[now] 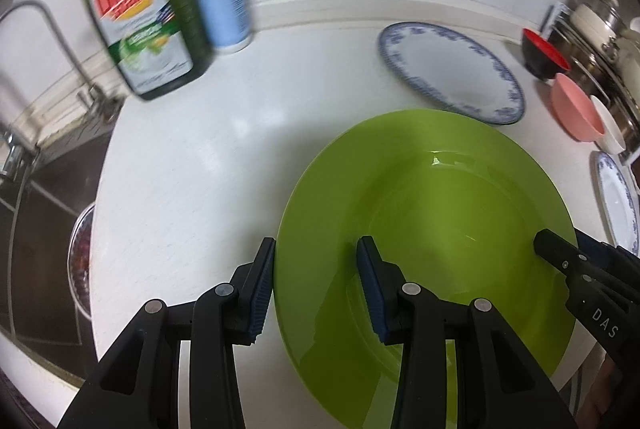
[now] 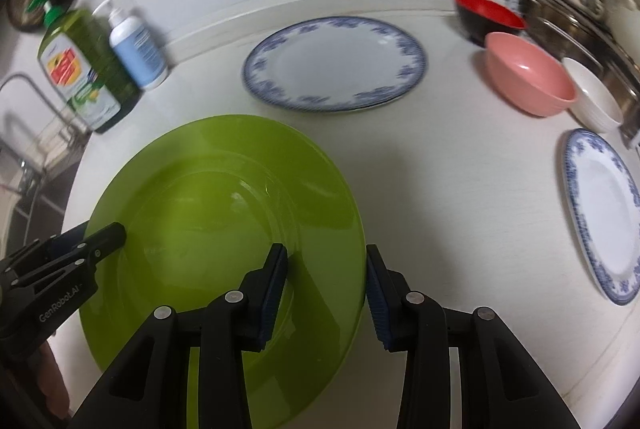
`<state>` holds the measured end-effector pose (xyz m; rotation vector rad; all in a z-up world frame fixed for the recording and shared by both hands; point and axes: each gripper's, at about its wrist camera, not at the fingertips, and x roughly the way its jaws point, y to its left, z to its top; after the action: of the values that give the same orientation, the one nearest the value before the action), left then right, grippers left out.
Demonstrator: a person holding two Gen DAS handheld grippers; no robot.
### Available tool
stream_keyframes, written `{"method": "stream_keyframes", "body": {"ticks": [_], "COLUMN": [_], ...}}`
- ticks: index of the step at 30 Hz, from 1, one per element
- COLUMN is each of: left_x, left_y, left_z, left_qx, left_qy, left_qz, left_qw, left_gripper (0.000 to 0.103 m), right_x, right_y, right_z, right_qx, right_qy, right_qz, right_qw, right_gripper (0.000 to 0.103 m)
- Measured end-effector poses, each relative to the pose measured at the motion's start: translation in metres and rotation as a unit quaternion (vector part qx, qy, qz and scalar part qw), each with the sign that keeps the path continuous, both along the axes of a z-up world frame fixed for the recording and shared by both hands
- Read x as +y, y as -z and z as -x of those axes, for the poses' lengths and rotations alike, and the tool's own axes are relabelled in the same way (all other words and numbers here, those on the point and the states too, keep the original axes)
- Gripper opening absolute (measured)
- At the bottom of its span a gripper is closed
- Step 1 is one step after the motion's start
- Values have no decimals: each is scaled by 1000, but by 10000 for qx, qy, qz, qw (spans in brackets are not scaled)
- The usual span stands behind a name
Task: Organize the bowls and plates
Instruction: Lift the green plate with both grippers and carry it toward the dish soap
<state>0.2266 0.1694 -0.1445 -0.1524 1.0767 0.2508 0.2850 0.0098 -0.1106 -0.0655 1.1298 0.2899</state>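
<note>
Both grippers straddle the green plate rim, left gripper and right gripper, jaws wide, not clamped. Next: close both, lift, stack onto blue-rimmed plate.

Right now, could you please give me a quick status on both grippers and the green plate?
Left gripper and right gripper open, each straddling a rim of the green plate. Plate flat on counter. Nothing in the way.

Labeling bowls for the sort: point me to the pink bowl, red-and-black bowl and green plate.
pink bowl (image 2: 530, 79): right wrist view, inner wall.
red-and-black bowl (image 2: 486, 9): right wrist view, red inside.
green plate (image 1: 432, 213): left wrist view, centre well.
</note>
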Motion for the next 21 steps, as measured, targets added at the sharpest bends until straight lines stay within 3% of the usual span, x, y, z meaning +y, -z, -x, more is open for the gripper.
{"method": "stream_keyframes", "body": {"ticks": [21], "left_x": [26], "left_y": [25], "left_z": [13], "left_qx": [262], "left_qy": [-50], "left_qz": [58], "left_qw": [9996], "left_gripper": [41], "right_x": [31], "right_y": [21], "right_z": [10], "right_qx": [280], "right_qy": [-80], "right_qz": [207], "right_qw": [9994], "right_gripper": [40]}}
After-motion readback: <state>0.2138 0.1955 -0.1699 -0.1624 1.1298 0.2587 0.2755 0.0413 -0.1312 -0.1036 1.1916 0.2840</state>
